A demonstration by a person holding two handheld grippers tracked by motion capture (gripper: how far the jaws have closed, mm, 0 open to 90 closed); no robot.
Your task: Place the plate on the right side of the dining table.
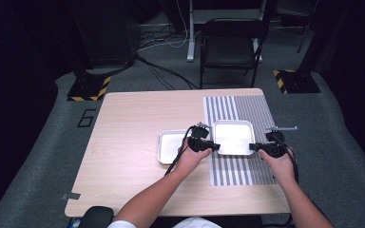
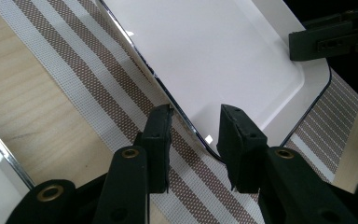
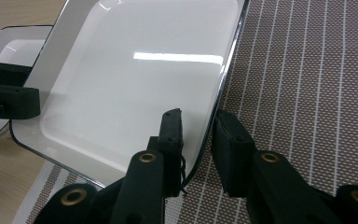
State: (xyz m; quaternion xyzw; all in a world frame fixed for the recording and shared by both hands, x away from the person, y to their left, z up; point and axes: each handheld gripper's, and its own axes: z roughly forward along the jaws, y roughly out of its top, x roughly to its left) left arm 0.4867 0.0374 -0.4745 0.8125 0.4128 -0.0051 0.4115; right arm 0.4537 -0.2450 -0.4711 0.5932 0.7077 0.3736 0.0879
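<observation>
Both tools (image 2: 195, 122) (image 3: 196, 123) part-open, straddling white tray (image 1: 234, 137) rims w/o clamping

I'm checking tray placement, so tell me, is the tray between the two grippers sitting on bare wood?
No, the white tray lies on the striped placemat, with the left gripper and right gripper at its edges.

- One tray (image 1: 234, 137) lies on the mat (image 1: 237, 171), at the table's (image 1: 133, 123) right.
- A second tray (image 1: 170, 147) lies just left, on bare table.
- A chair (image 1: 232, 45) stands behind the table.
</observation>
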